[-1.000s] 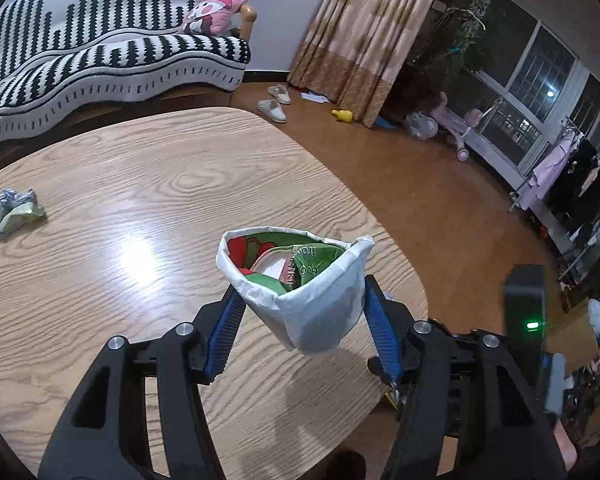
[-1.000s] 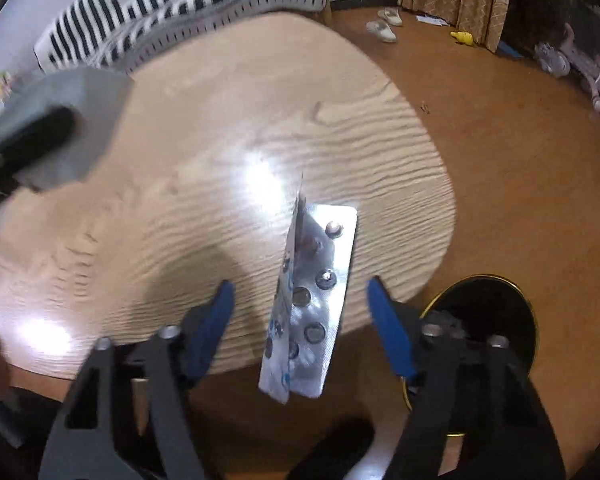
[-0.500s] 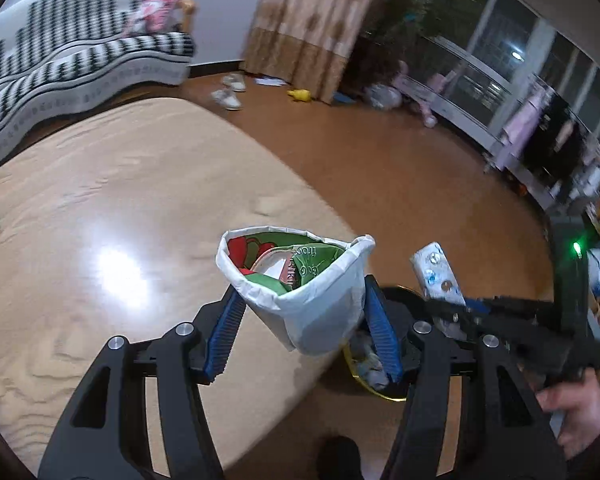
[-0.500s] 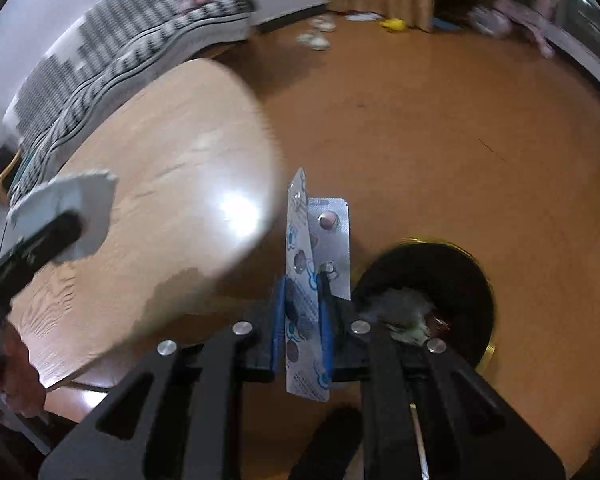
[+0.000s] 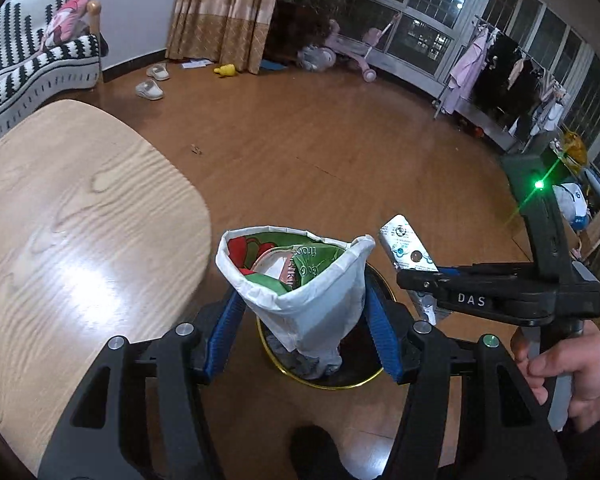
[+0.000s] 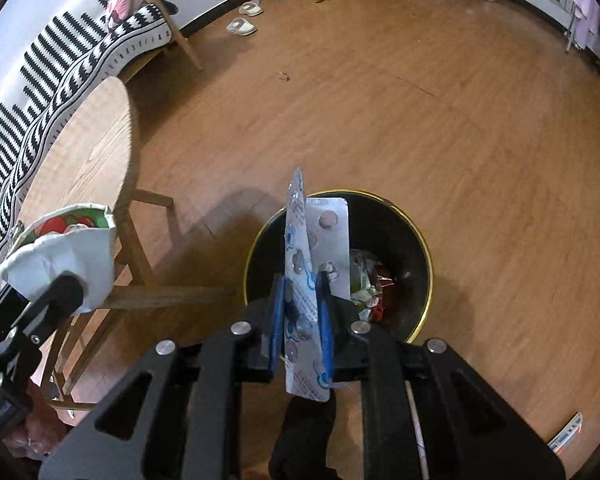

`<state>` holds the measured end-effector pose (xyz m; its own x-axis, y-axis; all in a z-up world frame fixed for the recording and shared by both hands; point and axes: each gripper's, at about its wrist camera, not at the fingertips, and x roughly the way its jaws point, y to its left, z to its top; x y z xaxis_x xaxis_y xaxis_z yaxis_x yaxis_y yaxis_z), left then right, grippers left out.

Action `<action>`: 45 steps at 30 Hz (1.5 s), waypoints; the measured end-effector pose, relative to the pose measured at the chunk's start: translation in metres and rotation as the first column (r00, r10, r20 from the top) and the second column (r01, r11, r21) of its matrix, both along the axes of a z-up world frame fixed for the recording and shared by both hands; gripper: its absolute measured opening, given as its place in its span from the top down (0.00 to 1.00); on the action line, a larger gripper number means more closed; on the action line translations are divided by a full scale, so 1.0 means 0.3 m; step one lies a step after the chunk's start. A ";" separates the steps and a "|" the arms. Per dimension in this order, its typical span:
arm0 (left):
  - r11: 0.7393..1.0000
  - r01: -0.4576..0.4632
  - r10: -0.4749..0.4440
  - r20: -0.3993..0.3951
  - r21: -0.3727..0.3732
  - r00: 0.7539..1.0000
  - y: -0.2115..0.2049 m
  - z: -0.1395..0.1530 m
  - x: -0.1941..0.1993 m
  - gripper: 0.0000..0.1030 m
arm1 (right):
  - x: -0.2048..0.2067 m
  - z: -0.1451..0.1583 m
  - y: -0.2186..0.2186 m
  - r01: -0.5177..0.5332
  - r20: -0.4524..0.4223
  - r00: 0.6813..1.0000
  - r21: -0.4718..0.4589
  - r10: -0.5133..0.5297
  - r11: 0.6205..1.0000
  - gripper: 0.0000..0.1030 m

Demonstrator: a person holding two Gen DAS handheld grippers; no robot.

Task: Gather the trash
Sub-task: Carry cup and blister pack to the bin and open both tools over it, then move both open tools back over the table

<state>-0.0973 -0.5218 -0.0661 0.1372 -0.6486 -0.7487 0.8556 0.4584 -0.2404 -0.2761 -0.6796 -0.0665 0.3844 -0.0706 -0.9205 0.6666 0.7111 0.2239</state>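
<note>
My left gripper (image 5: 300,312) is shut on a crushed white paper cup (image 5: 296,276) with green and red wrappers inside, held above the black gold-rimmed trash bin (image 5: 364,372) on the floor. My right gripper (image 6: 302,312) is shut on silver blister packs (image 6: 320,240), held upright over the bin (image 6: 416,240), which holds crumpled trash. The right gripper and its blister packs (image 5: 408,248) show at the right of the left wrist view. The cup (image 6: 68,256) shows at the left of the right wrist view.
The round wooden table (image 5: 60,220) is to the left, its legs (image 6: 140,248) beside the bin. A striped sofa (image 6: 60,52), slippers (image 5: 150,90) and toys lie farther off on the wooden floor. A clothes rack (image 5: 500,60) stands by the windows.
Both grippers swung from above the table to over the trash bin. The right gripper closed on the blister packs, which it first only straddled. The cup stayed gripped.
</note>
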 end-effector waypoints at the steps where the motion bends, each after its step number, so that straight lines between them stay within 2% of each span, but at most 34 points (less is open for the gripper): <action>1: 1.000 0.003 -0.003 -0.002 0.002 1.000 -0.012 -0.004 0.007 0.44 | 0.022 -0.002 -0.001 0.005 0.000 1.000 -0.001 -0.005 1.000 0.85; 3: 1.000 0.008 -0.008 -0.008 0.008 1.000 -0.032 -0.019 0.010 0.44 | 0.008 -0.002 -0.016 0.019 0.006 1.000 0.001 -0.019 1.000 0.84; 4: 1.000 0.010 -0.009 -0.014 0.011 1.000 -0.038 -0.030 0.015 0.44 | 0.002 -0.002 -0.027 0.028 0.008 1.000 0.005 -0.028 1.000 0.75; 5: 1.000 0.011 -0.011 -0.019 0.015 1.000 -0.048 -0.038 0.023 0.44 | -0.004 -0.002 -0.033 0.033 0.012 0.999 0.007 -0.033 0.999 0.65; 6: 1.000 0.013 -0.012 -0.022 0.019 1.000 -0.055 -0.046 0.025 0.44 | -0.012 0.003 -0.043 0.042 0.021 0.999 0.003 -0.042 0.999 0.37; 7: 1.000 0.016 -0.015 -0.024 0.023 1.000 -0.061 -0.052 0.038 0.44 | -0.020 0.009 -0.051 0.050 0.029 0.998 -0.009 -0.050 0.999 0.28; 15: 0.998 0.058 -0.056 -0.068 0.039 0.996 -0.124 -0.116 0.012 0.44 | -0.092 0.056 -0.087 0.125 0.085 0.989 -0.028 -0.122 0.992 0.28; 18: 0.997 0.067 -0.064 -0.089 0.032 0.994 -0.144 -0.138 0.002 0.44 | -0.111 0.070 -0.103 0.150 0.105 0.983 -0.018 -0.147 0.989 0.25; 21: 0.996 0.089 -0.086 -0.119 0.021 0.989 -0.182 -0.160 -0.013 0.40 | -0.135 0.091 -0.119 0.174 0.127 0.977 -0.020 -0.170 0.985 0.23; 25: 0.995 0.095 -0.092 -0.148 0.010 0.985 -0.200 -0.181 -0.023 0.25 | -0.143 0.120 -0.134 0.208 0.160 0.966 -0.012 -0.203 0.978 0.21; 30: 0.996 0.084 -0.083 -0.142 0.005 0.986 -0.177 -0.169 -0.005 0.23 | -0.116 0.143 -0.122 0.197 0.178 0.966 -0.023 -0.190 0.980 0.20; 34: 0.999 0.014 -0.018 -0.124 -0.040 0.992 -0.069 -0.095 0.066 0.17 | -0.042 0.164 -0.070 0.146 0.186 0.973 -0.046 -0.135 0.988 0.18; 39: 0.991 -0.121 0.119 -0.040 -0.060 0.992 0.134 0.014 0.215 0.13 | 0.133 0.197 0.064 0.025 0.202 0.979 -0.081 -0.009 0.996 0.18; 42: 0.968 -0.239 0.238 -0.022 -0.074 0.971 0.312 0.063 0.334 0.13 | 0.276 0.212 0.192 -0.076 0.217 0.972 -0.086 0.093 0.993 0.18; 45: 0.926 -0.372 0.372 -0.008 -0.068 0.928 0.515 0.090 0.470 0.13 | 0.422 0.222 0.337 -0.174 0.229 0.954 -0.098 0.192 0.980 0.18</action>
<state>0.0437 -0.3672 -0.0390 0.3819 -0.5988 -0.7040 0.6281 0.7270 -0.2776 -0.1496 -0.5786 0.0001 0.6034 -0.0446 -0.7962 0.4579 0.8368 0.3001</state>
